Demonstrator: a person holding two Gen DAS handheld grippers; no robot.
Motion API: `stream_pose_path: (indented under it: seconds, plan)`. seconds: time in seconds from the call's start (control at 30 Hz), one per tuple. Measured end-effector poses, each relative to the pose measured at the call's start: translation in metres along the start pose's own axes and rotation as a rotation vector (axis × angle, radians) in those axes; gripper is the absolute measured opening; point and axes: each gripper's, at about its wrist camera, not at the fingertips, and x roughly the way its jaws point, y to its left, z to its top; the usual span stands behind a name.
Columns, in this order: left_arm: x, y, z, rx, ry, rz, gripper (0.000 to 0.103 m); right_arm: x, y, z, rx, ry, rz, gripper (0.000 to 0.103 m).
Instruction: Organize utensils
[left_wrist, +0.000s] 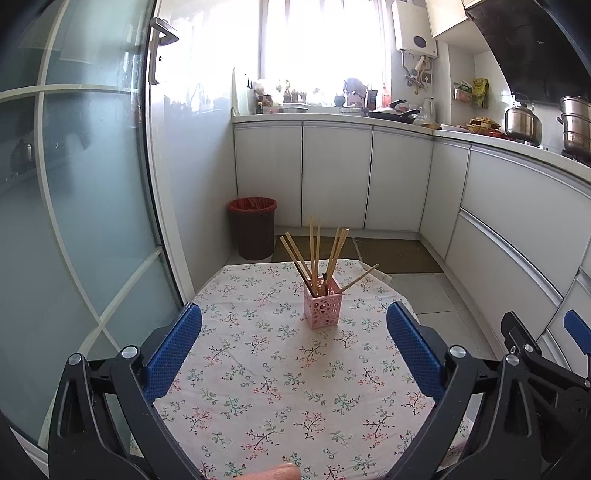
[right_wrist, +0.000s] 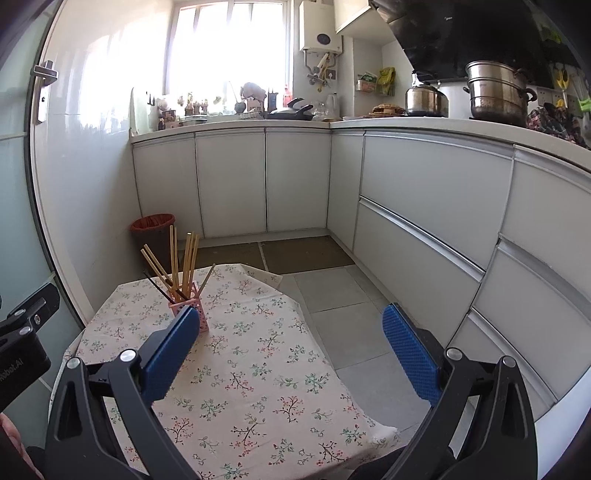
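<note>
From the left wrist, the left gripper (left_wrist: 294, 345) hangs spread wide and empty over the floral tablecloth (left_wrist: 258, 387); the pink holder (left_wrist: 322, 305) stands ahead with the chopsticks (left_wrist: 314, 254) splayed in it; one leans low, perhaps loose, and would be best pinched mid-shaft. From the right wrist, the right gripper (right_wrist: 291, 341) is likewise spread; partial lettering on the left gripper's body reads roughly "obot.AI".

Small kitchen: bright window (left_wrist: 321, 40) backlit, white L-shaped cabinets (right_wrist: 295, 181), grey tile floor (right_wrist: 332, 291), frosted glass door (left_wrist: 74, 184) left, red-lined bin (left_wrist: 253, 227) in corner, floral tablecloth (left_wrist: 258, 369) on table.
</note>
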Motion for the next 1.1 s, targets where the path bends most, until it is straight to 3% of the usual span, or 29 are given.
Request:
stream_pose_path:
  seconds: [1.1]
  plan:
    - [0.0032, -0.0010, -0.0016, 0.019, 0.011, 0.003, 0.096, -0.0023, -0.0096, 0.0042, 0.039, 0.012, 0.013, 0.096]
